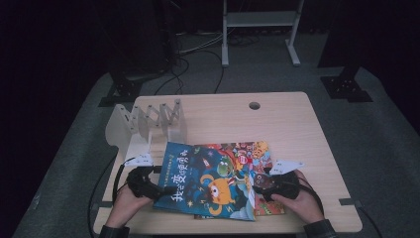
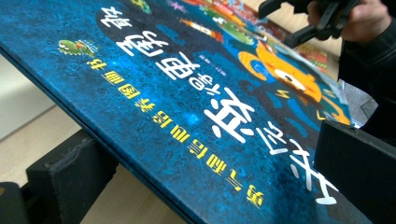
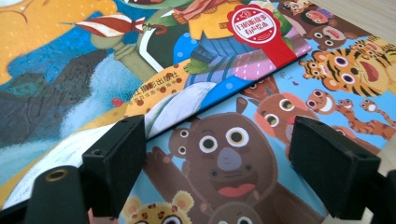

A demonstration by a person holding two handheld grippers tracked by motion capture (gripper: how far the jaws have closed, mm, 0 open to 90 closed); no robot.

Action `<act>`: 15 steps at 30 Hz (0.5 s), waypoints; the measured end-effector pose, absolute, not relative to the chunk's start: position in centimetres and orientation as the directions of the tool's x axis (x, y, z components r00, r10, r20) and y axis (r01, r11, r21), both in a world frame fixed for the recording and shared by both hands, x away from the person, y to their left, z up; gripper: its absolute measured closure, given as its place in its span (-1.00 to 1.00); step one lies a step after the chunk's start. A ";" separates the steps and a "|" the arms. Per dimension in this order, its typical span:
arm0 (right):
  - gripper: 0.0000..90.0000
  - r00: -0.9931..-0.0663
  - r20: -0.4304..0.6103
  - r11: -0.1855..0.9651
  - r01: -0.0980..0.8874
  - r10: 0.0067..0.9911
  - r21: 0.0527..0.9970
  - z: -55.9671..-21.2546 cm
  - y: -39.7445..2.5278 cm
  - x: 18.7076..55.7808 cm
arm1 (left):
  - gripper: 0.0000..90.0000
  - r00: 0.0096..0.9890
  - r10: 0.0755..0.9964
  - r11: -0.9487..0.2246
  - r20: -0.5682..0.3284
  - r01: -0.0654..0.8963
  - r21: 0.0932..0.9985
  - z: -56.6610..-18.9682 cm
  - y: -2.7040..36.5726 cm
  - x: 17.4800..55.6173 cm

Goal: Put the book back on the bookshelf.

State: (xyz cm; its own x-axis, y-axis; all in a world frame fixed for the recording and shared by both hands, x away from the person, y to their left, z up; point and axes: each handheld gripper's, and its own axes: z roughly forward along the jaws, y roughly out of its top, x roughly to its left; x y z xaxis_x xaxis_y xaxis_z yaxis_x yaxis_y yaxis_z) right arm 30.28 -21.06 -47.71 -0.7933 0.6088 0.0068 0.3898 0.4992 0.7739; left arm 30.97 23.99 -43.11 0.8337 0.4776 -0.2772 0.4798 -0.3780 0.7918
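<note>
A blue picture book (image 1: 208, 183) with white characters and an orange monster lies on top of a colourful animal book (image 1: 257, 148) near the table's front edge. My left gripper (image 1: 166, 189) is at the blue book's left edge. In the left gripper view the blue book (image 2: 187, 93) slants between the open jaws of the left gripper (image 2: 205, 140), one jaw under it and one above. My right gripper (image 1: 255, 186) hovers open over the right side of the books. In the right gripper view the right gripper (image 3: 215, 135) straddles the animal book (image 3: 233, 154), beside the blue book's (image 3: 70, 70) corner.
A white accordion book rack (image 1: 148, 121) stands at the table's back left. The wooden table (image 1: 287, 124) has a cable hole (image 1: 254, 105) near its far edge. A metal stand (image 1: 260, 20) and cables sit on the floor behind.
</note>
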 end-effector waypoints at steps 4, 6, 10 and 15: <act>-0.61 -0.801 0.005 0.505 0.382 0.599 0.774 -47.7 -20.8 30.2 | -1.00 0.842 0.475 -0.392 -0.257 0.464 0.795 -42.0 24.0 31.0; -0.61 -0.804 0.009 0.507 0.383 0.594 0.772 -47.7 -20.5 30.2 | -1.00 0.845 0.474 -0.396 -0.250 0.458 0.796 -41.4 24.1 31.0; -0.69 -0.817 0.003 0.517 0.369 0.577 0.772 -47.7 -19.8 30.1 | -1.00 0.853 0.469 -0.400 -0.230 0.438 0.805 -39.8 24.1 31.2; -0.87 -0.814 0.001 0.511 0.366 0.581 0.778 -48.0 -19.4 30.2 | -1.00 0.861 0.460 -0.421 -0.217 0.427 0.800 -38.6 23.9 31.4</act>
